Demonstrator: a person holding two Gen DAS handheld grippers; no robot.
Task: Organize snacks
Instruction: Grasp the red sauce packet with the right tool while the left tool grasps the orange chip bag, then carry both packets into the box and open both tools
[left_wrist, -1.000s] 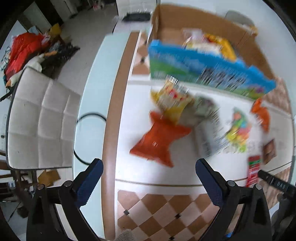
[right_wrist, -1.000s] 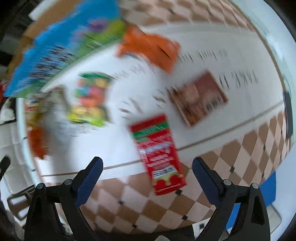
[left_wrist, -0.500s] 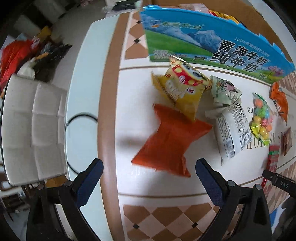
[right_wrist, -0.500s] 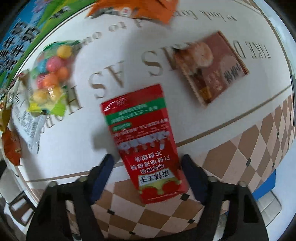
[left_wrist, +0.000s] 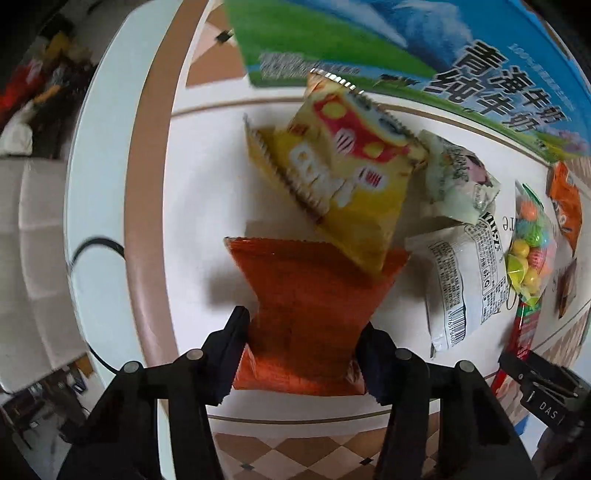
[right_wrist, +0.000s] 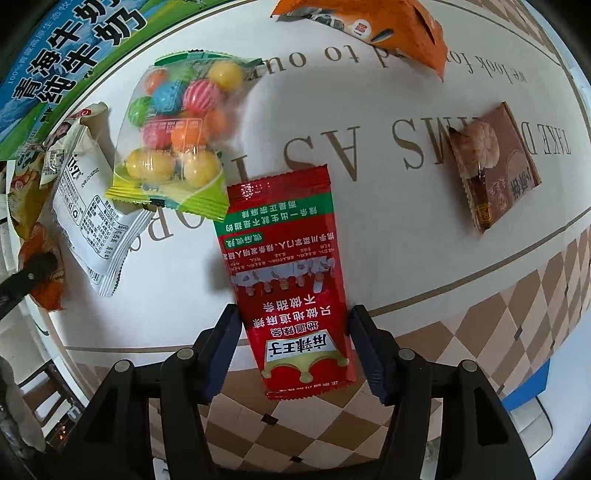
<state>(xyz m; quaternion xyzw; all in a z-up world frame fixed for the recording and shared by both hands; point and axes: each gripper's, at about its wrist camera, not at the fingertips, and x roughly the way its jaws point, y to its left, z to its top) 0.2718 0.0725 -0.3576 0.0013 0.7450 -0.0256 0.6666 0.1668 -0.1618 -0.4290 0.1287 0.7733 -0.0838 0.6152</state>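
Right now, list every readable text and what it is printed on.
"青海牛奶 纯牛奶": blue milk carton.
"麻辣王子", upside down: red spicy-strip packet, between the right gripper fingers.
"TAKE D...MS AS", "we look for...d to our", upside down: tablecloth.
"DAS": black gripper part.
White packet small print, barcode: unreadable.

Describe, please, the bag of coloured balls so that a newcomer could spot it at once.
Start at the big blue-and-green milk carton; in front of it lies a clear bag of coloured balls with a lime-green bottom seal. It alone is see-through, between the white packet and the red sachet.
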